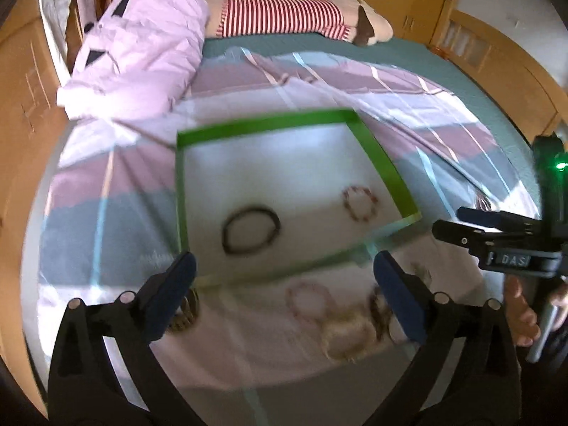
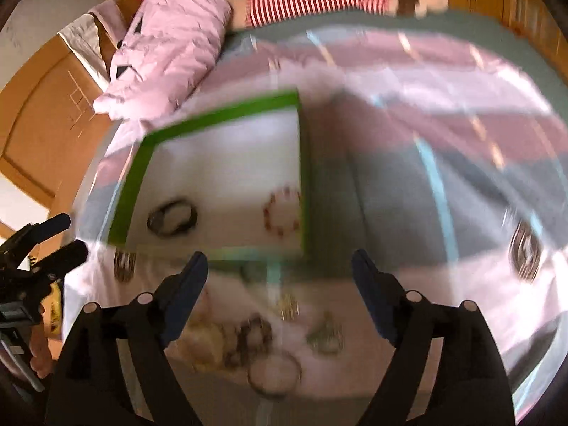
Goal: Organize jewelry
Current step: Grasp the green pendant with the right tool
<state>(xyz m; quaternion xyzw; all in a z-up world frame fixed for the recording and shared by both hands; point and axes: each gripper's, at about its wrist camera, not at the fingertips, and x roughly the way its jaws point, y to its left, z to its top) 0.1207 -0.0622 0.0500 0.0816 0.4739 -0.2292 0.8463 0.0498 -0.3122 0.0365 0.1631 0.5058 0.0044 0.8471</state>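
Left wrist view looks down on a bed [image 1: 319, 81] spread with a pink, grey and white striped cover, and on it lies a shallow white tray with a green rim [image 1: 383, 163]. Inside the tray, a dark bracelet [image 1: 250, 229] lies toward its left side and a reddish beaded bracelet [image 1: 360, 203] lies near its right rim, the two well apart. Just outside the tray's near edge, loose on the cover, lie a pink beaded bracelet [image 1: 307, 300], a pale golden bracelet [image 1: 349, 337] touching or overlapping a darker one beside it, and a brown patterned bangle [image 1: 184, 314] near the tray's near left corner. The left gripper [image 1: 284, 291] hovers over that near edge with its jaws spread wide and nothing between them. The right gripper [image 1: 447, 225] shows to the right of the tray, held by a hand [image 1: 522, 314].

From the right wrist view, blurred, the right gripper's jaws also stand apart and empty above the loose pieces in front of the tray. A clear ring-shaped bangle [image 2: 274, 376] lies nearest the camera there, and a dark striped bangle [image 2: 524, 250] rests on the cover far to the tray's right. Beyond the tray, a crumpled pink duvet [image 1: 142, 46] and a plush toy in red-and-white stripes [image 1: 284, 17] lie at the head of the bed.
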